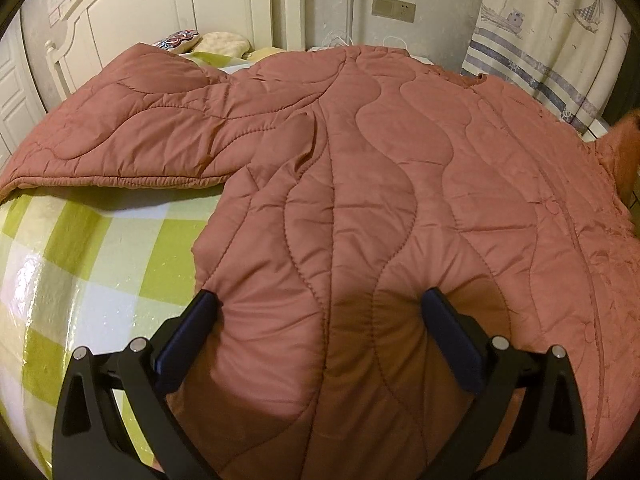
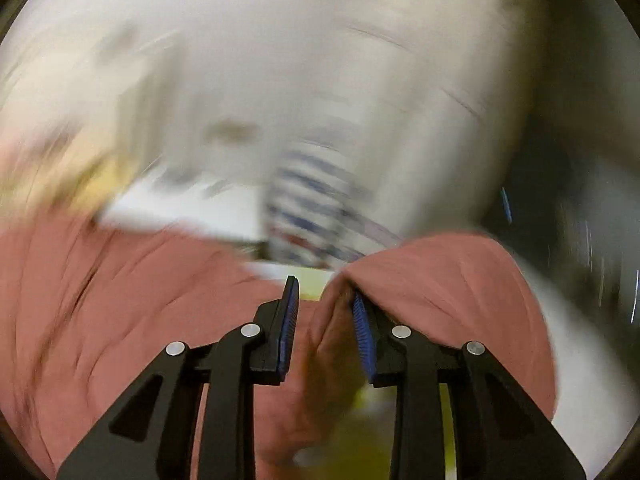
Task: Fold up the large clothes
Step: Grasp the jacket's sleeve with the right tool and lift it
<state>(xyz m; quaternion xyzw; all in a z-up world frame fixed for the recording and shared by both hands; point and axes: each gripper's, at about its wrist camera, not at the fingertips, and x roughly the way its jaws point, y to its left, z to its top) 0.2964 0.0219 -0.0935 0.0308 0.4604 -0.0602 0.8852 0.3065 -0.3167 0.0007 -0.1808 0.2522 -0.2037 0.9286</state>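
A large quilted jacket (image 1: 360, 168) in a dusty pink-brown cloth is spread flat over a bed (image 1: 92, 248) that is covered with a green and white checked sheet. One sleeve (image 1: 132, 136) is stretched out to the left across the sheet, and the body of the garment fills the middle and right of the left wrist view. The left tongs (image 1: 320, 300) are held wide apart over the near edge of the jacket, one finger at its left border and the other pressed onto the cloth further right; a broad bulge of fabric lies between them, but nothing is clamped. Behind the bed, a white headboard (image 1: 224, 4) and a curtain (image 1: 560, 40) printed with boats and blue stripes are seen.

The right wrist view is heavily blurred. The right tongs (image 2: 324, 300) are drawn close together, and a fold of the pink jacket (image 2: 440, 280) is draped against and over the right finger, with cloth bunched in the narrow gap. Whether that fold is firmly pinched cannot be told.
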